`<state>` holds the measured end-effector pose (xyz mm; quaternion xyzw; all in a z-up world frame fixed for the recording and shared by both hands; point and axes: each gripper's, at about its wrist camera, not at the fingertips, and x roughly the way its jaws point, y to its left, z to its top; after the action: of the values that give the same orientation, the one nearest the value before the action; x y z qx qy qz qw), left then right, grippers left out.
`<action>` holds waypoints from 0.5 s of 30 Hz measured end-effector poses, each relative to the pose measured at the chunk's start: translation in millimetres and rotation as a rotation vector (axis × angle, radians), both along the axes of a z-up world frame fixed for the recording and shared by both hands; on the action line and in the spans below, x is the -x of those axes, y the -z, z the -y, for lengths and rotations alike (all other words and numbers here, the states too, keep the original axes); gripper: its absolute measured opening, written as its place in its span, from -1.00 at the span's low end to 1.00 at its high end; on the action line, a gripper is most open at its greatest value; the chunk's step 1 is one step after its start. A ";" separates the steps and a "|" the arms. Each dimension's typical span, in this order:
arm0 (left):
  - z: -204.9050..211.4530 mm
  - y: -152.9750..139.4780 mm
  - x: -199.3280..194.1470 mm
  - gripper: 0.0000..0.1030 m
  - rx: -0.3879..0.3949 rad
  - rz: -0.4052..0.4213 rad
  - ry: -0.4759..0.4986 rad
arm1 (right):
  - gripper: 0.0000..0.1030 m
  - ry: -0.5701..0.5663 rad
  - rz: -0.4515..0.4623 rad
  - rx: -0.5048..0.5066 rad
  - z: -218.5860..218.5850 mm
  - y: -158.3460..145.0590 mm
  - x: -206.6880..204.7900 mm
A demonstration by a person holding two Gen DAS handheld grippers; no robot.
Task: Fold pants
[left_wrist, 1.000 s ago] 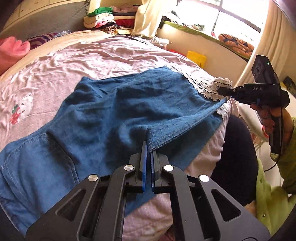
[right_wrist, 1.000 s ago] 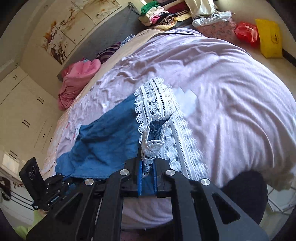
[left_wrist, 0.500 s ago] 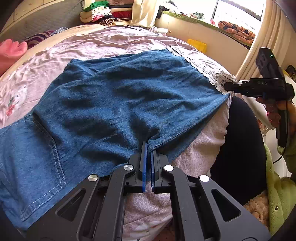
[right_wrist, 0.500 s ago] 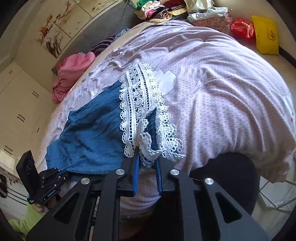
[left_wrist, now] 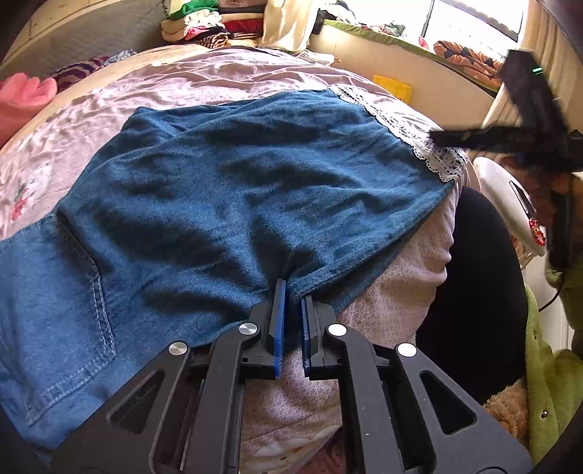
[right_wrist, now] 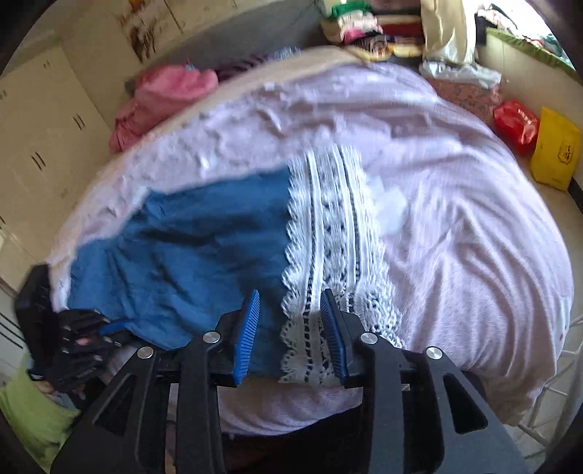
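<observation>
While the blue denim pants [left_wrist: 226, 204] lie spread across the pale pink bed sheet [left_wrist: 204, 80], their near edge is pinched by the left tool [left_wrist: 293, 291], whose blue-padded fingers [left_wrist: 280, 313] are drawn together on a small fold of the cloth. A stitched back pocket [left_wrist: 65, 306] is seen at the near left, and a white lace hem [right_wrist: 328, 233] runs along the right end of the pants, close to the bed's right edge. The right tool [right_wrist: 289, 297] is shown over that hem with its jaws opening; the lace and a strip of denim lie between the ribbed blue pads [right_wrist: 247, 331], which are not pressed on the cloth. In the left wrist view the right tool appears blurred at the far right, held above the lace corner. A pink garment [right_wrist: 164, 94] is seen at the far left of the bed, a stack of folded clothes [left_wrist: 215, 25] at its far end, and a yellow bag [right_wrist: 554, 149] beside a red bag [right_wrist: 515, 124] on the right.
</observation>
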<state>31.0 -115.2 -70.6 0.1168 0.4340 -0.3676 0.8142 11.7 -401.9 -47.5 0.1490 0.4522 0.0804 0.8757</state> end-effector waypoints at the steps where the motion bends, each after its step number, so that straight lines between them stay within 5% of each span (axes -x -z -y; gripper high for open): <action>1: -1.0 0.4 1.1 -0.93 0.003 -0.004 0.000 | -0.34 0.001 -0.038 0.015 -0.6 11.6 -3.9; 5: -4.1 -5.1 6.6 -0.67 0.015 -0.031 0.012 | -0.30 -0.040 -0.036 0.034 -2.4 15.5 -1.4; 7: -9.1 -20.5 11.6 -0.37 0.042 -0.020 0.022 | -0.28 -0.064 -0.004 0.009 -0.2 2.2 0.1; 11: -24.6 -63.9 -4.2 -0.18 0.068 0.052 -0.021 | -0.01 -0.089 0.129 0.019 8.9 -35.1 -6.1; 15: -31.1 -86.1 -55.9 -0.15 0.024 0.117 -0.102 | 0.02 -0.067 0.158 -0.012 27.5 -45.3 -45.3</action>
<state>86.9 -84.0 15.4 0.1061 0.3867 -0.3232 0.8572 57.0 -429.4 -2.3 0.1323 0.3861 0.1239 0.9045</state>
